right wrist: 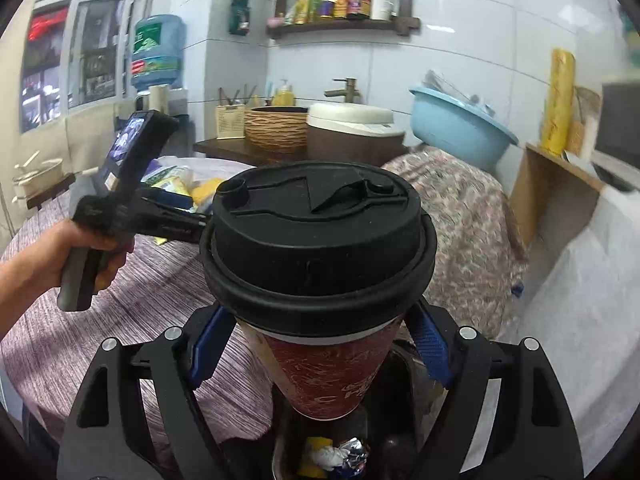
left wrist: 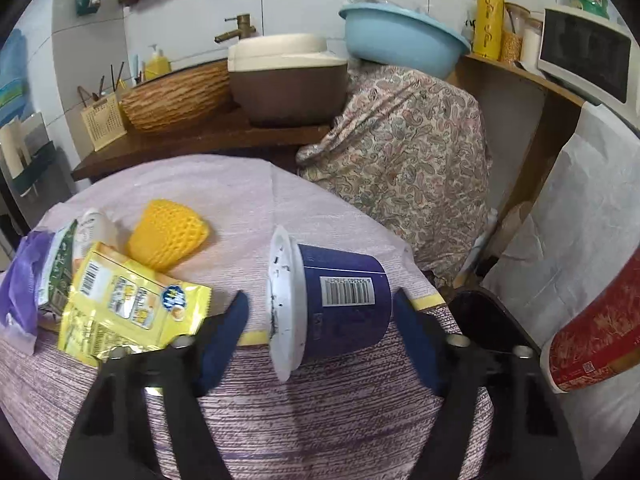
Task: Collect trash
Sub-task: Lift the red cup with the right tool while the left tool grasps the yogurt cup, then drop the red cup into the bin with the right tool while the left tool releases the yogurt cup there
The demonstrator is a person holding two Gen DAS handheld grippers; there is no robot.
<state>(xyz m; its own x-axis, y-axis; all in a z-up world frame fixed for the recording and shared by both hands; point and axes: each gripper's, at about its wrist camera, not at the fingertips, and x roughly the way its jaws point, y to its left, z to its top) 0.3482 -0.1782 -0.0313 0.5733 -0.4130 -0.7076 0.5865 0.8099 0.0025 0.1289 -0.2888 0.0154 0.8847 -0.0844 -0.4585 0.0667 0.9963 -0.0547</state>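
The left gripper's blue fingers stand apart on either side of a dark blue cup that lies on its side on the table, white lid end toward the left finger. The right finger sits just at the cup's base; a gap shows between the left finger and the lid, so the pads do not press it. Left of the fingers lie a yellow snack packet, a yellow foam net, a purple wrapper and more packaging. The round table wears a purple-and-white striped cloth. Beyond the fingers are a wooden counter with a woven basket, a brown-and-cream cooker, a brass tap, and a blue basin on a paisley-covered mound. Far right of the fingers a red paper cup shows at the frame edge.

In the right wrist view, the right gripper's blue fingers clamp a red paper cup with a black lid, held upright between them. Directly below the fingers a dark bin holds crumpled foil and paper scraps. Left of the fingers, a hand holds the other gripper's handle over the striped cloth. Behind are white wall tiles, a shelf of bottles and a water jug.
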